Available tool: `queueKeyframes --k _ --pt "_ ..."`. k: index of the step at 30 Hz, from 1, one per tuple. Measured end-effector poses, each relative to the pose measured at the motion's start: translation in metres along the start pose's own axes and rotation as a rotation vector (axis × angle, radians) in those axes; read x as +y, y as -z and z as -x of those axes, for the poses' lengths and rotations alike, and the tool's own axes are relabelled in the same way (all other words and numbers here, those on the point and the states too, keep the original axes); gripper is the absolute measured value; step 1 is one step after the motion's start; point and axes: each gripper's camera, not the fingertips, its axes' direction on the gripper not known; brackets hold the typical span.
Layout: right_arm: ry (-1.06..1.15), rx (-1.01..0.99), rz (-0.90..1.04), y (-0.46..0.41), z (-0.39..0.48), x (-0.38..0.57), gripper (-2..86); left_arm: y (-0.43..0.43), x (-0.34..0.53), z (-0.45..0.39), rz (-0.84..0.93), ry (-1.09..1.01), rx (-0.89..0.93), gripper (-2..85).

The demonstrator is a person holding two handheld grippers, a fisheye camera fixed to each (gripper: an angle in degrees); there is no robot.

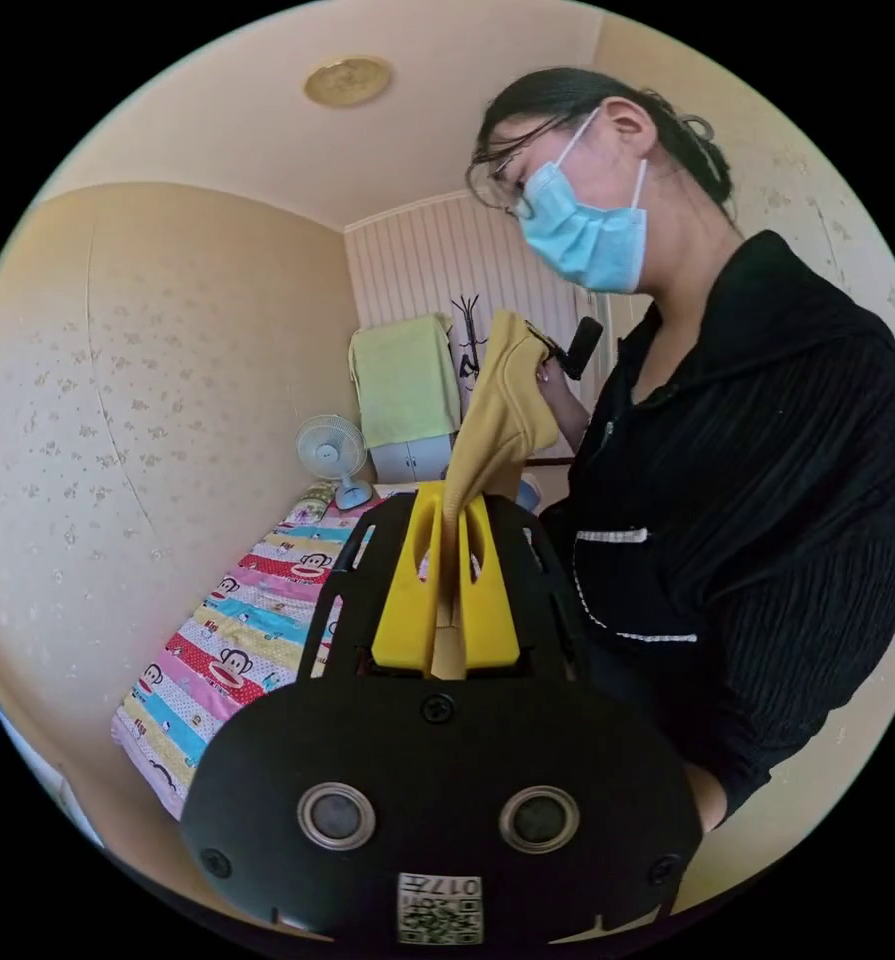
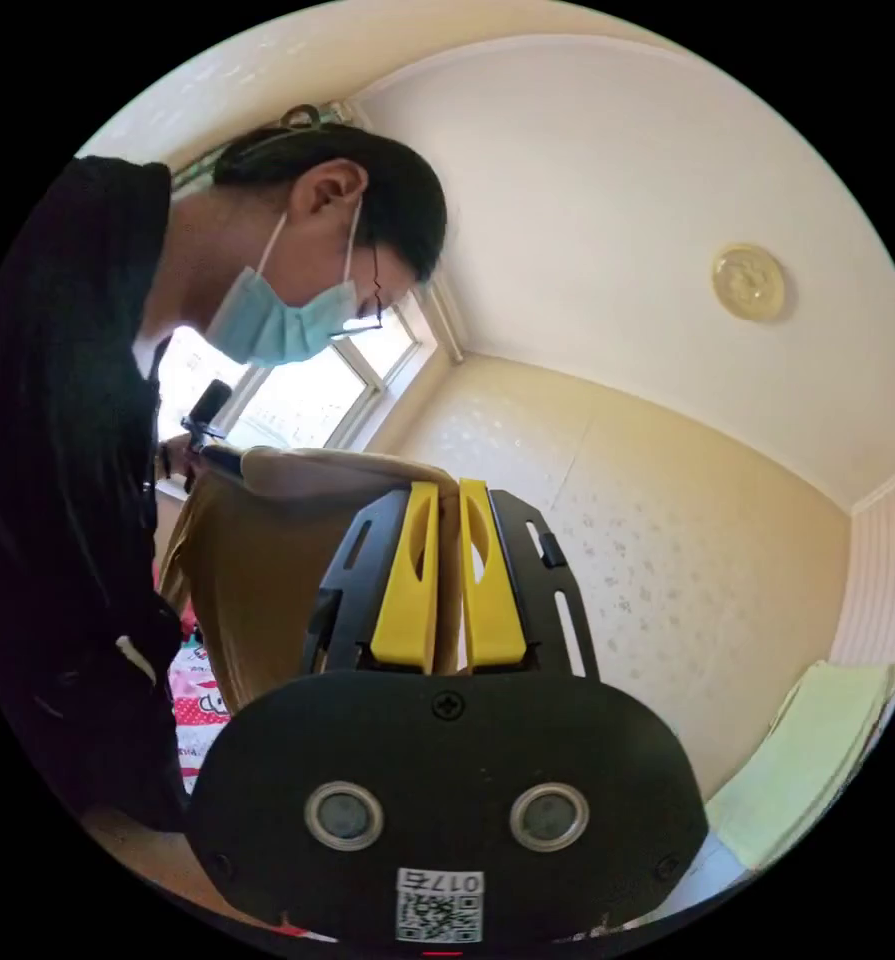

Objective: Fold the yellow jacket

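Left gripper view, nearest: my left hand-held gripper, its two yellow jaws drawn together and clamped on a narrow fold of the yellow jacket. From the jaws the cloth rises in a taut band and spreads toward my other hand-held gripper, seen farther off in front of my black top; the jacket hangs in the air between the two, clear of the bed. Beyond lie the striped cartoon bedspread, a small fan at its far end, and a pale green towel draped over a cabinet by the striped wall. Right gripper view, nearest: my right hand-held gripper, jaws together and pinching an edge of the jacket, which drapes from the jaw tips across to the other hand-held gripper near my chest. Behind it stand a bright window, the patterned wall and a round ceiling lamp.
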Motion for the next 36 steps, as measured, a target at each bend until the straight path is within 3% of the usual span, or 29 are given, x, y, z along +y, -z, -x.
queueKeyframes --k 2,9,13,16,19,21,24,26,28,32,36 --pt "0.024 -0.157 -0.066 0.026 -0.022 0.002 3.9 0.002 -0.018 -0.006 -0.029 -0.001 0.037 0.0" --pt "0.078 -0.161 0.142 -0.010 -0.067 0.016 4.0 -0.062 -0.069 0.028 0.067 0.133 0.060 0.0" --pt "-0.177 -0.380 0.226 -0.102 -0.142 0.094 4.1 -0.131 -0.054 0.106 0.134 0.319 0.084 0.3" --pt "-0.305 -0.450 0.412 -0.207 -0.183 0.190 4.2 -0.209 -0.016 0.200 0.175 0.472 0.155 1.2" --pt "-0.380 -0.451 0.605 -0.331 -0.204 0.312 4.9 -0.308 0.053 0.311 0.206 0.619 0.096 4.2" --pt "-0.459 -0.433 0.708 -0.396 -0.209 0.395 6.0 -0.390 0.147 0.400 0.221 0.879 -0.048 9.3" --pt "-0.721 -0.344 0.898 -0.458 -0.223 0.530 8.5 -0.445 0.275 0.447 0.210 1.211 -0.258 9.6" --pt "-0.843 -0.201 0.944 -0.444 -0.225 0.606 8.9 -0.447 0.327 0.433 0.113 1.283 -0.428 9.5" --pt "-0.896 -0.241 0.957 -0.419 -0.212 0.653 9.1 -0.458 0.374 0.398 0.055 1.306 -0.513 9.5" --pt "-0.852 -0.483 1.214 -0.334 -0.147 0.739 9.9 -0.537 0.447 0.279 0.273 1.291 -0.199 10.4" --pt "-0.857 -0.388 1.370 -0.236 -0.137 0.768 11.3 -0.555 0.452 0.136 0.369 1.314 -0.178 13.5"
